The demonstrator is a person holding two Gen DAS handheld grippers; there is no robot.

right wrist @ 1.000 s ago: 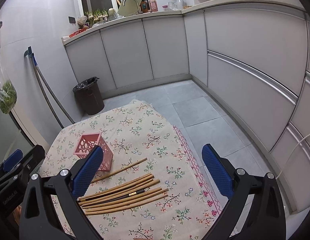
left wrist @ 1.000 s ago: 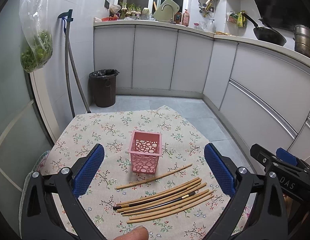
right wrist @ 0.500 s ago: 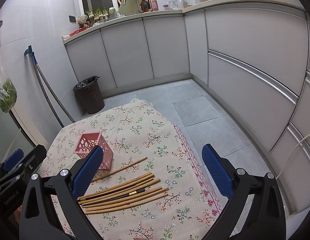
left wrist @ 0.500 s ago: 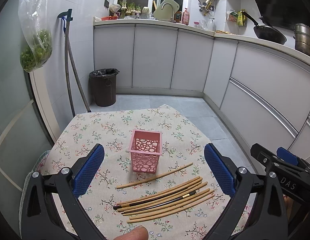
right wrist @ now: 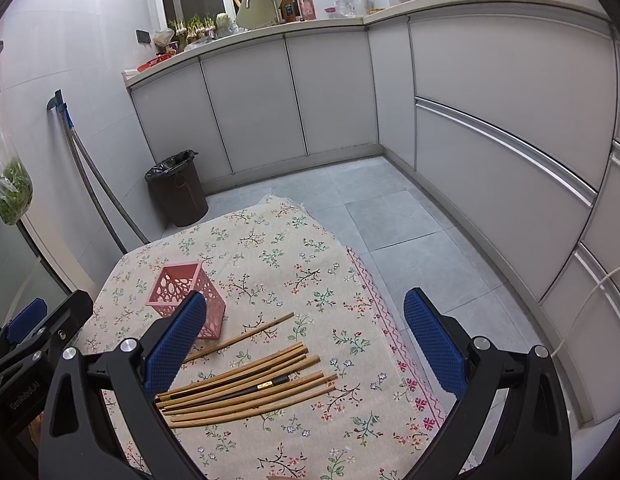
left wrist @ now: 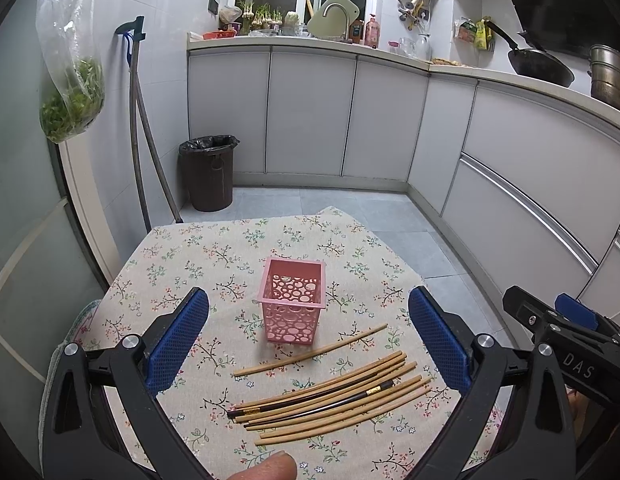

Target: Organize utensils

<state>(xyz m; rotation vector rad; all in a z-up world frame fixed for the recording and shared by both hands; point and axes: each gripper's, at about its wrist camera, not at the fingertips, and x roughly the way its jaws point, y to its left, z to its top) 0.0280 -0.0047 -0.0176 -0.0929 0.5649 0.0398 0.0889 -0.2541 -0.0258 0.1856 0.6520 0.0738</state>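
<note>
Hovering above the desk, the left tool is spread wide with nothing between its blue pads. The right tool is likewise released and grips nothing; in the left view its black body shows at the lower right edge.

A pink holder stands upright near the middle of the floral cloth, and from the left view no utensil shows inside it. One chopstick lies alone just in front of the holder, slanted, apart from the rest. Nearer the cameras lies a loose bundle of chopsticks side by side on the cloth, mostly bamboo, with a dark pair among them.

A fingertip shows at the bottom edge of the left view. A bin stands on the floor beyond the desk.
</note>
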